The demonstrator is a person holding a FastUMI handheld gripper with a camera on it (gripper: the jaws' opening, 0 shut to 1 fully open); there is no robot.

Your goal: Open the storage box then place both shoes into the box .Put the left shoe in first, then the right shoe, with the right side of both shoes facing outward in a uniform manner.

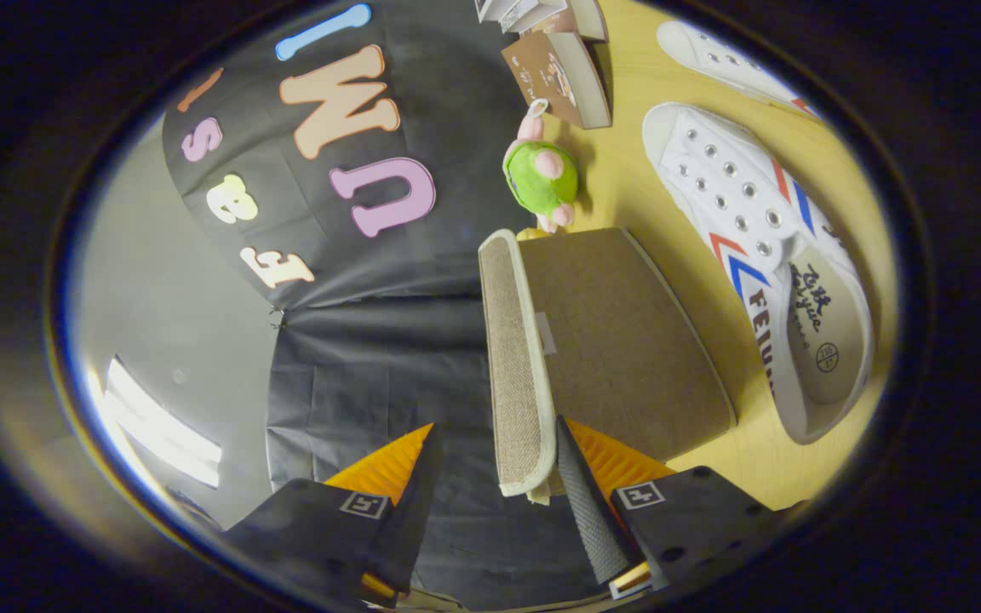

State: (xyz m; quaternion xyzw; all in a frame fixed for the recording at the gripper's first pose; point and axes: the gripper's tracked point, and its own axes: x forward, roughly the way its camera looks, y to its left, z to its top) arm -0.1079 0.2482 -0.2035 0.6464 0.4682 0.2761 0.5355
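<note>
Yellow wooden table top (pixel 652 183): carries everything listed below; the camera is rolled, so it shows as if on its side.

Brown fabric storage box with pale cream edging (pixel 627 340): sits on the table just ahead of the fingers. Its lid (pixel 514 358) is lifted away from the body and seen edge-on.

White canvas lace-up shoe with red and blue chevron stripes (pixel 746 230): lies on the table just beside the box, opening visible, laces out. A second white shoe (pixel 725 64) lies beyond it, well apart from the box.

Gripper (pixel 499 464): fingers set wide. The lid's near end stands between them, close against one finger (pixel 588 502); the other is clear of it.

Brown books (pixel 563 77): stacked beyond the box.

Small green and pink plush toy (pixel 543 174): between books and box.
</note>
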